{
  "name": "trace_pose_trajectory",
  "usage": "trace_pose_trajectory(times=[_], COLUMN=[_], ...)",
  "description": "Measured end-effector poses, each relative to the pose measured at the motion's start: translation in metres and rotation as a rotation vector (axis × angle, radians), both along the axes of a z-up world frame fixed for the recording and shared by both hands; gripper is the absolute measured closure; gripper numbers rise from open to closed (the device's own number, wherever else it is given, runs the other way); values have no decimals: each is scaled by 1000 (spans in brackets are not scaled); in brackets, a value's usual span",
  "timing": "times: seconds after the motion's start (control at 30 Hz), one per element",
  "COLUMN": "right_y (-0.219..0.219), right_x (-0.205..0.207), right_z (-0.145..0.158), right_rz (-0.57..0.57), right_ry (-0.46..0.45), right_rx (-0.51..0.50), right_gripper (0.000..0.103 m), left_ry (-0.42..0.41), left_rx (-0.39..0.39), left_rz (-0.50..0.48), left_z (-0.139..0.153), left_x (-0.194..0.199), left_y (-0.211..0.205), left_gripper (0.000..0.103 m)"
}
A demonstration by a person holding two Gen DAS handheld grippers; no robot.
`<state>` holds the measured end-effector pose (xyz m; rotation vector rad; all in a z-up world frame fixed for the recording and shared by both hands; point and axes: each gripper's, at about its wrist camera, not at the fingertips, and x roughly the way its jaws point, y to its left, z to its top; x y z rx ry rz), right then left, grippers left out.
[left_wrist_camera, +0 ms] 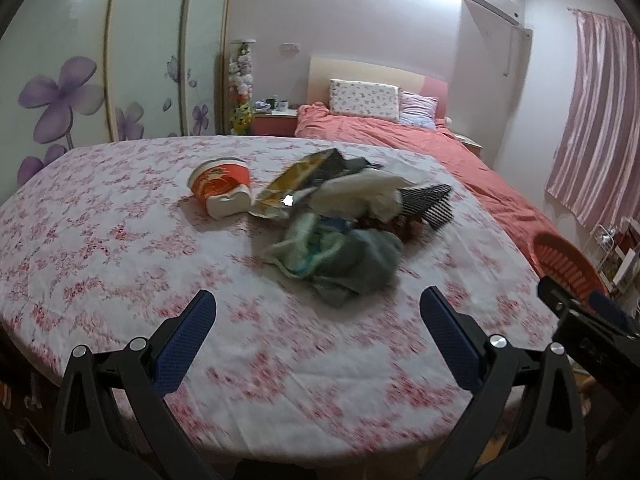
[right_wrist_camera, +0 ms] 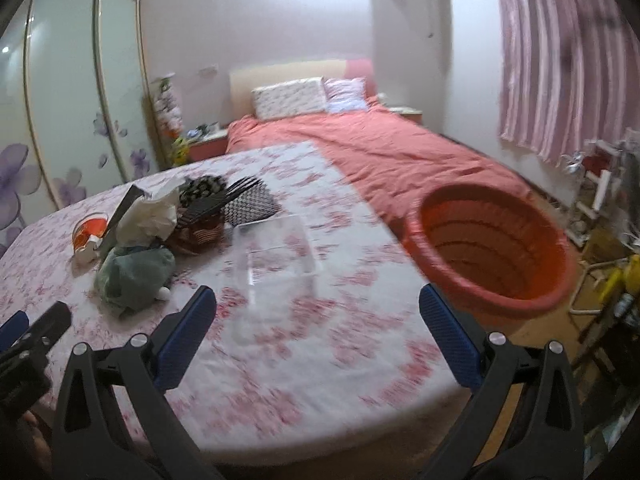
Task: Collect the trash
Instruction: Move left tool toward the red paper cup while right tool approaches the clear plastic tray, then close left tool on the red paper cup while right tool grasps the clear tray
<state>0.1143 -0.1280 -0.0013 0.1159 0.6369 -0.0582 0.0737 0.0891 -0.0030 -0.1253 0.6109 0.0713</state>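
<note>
In the left wrist view, the left gripper is hanging above the near edge of the table, jaws spread wide and gripping nothing, aimed at the trash pile heaped mid-table, likely so one approach can reach it. A crushed cup is lying touching the pile's left side, a green cloth is sitting nearest the jaws, and a black comb is poking out at the right. In the right wrist view, the right gripper is also hovering with jaws apart and empty, facing a clear box on the cloth. The bin is waiting just beside the table's right edge, probably to receive the trash; the box is lying between pile and bin.
</note>
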Motion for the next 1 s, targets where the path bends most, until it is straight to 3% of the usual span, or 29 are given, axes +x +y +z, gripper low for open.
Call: trace_pose_trajectory(times=[0.17, 0.33, 0.6, 0.83, 1.0], right_y=[12, 23, 19, 17, 16], right_x=[35, 64, 83, 92, 88], right_z=[-13, -26, -36, -45, -44], right_rz=[21, 21, 30, 42, 45], right_ry=[62, 112, 167, 210, 195], right_rx=[25, -12, -9, 25, 32], right_gripper=[4, 4, 4, 27, 29], left_ry=[7, 16, 67, 82, 134], left_rx=[3, 21, -5, -4, -13], left_rz=[22, 29, 23, 61, 97], left_z=[-2, -5, -6, -1, -8], left_x=[10, 21, 57, 97, 128], left_y=[16, 28, 59, 89, 102], left_gripper=[2, 2, 2, 2, 2])
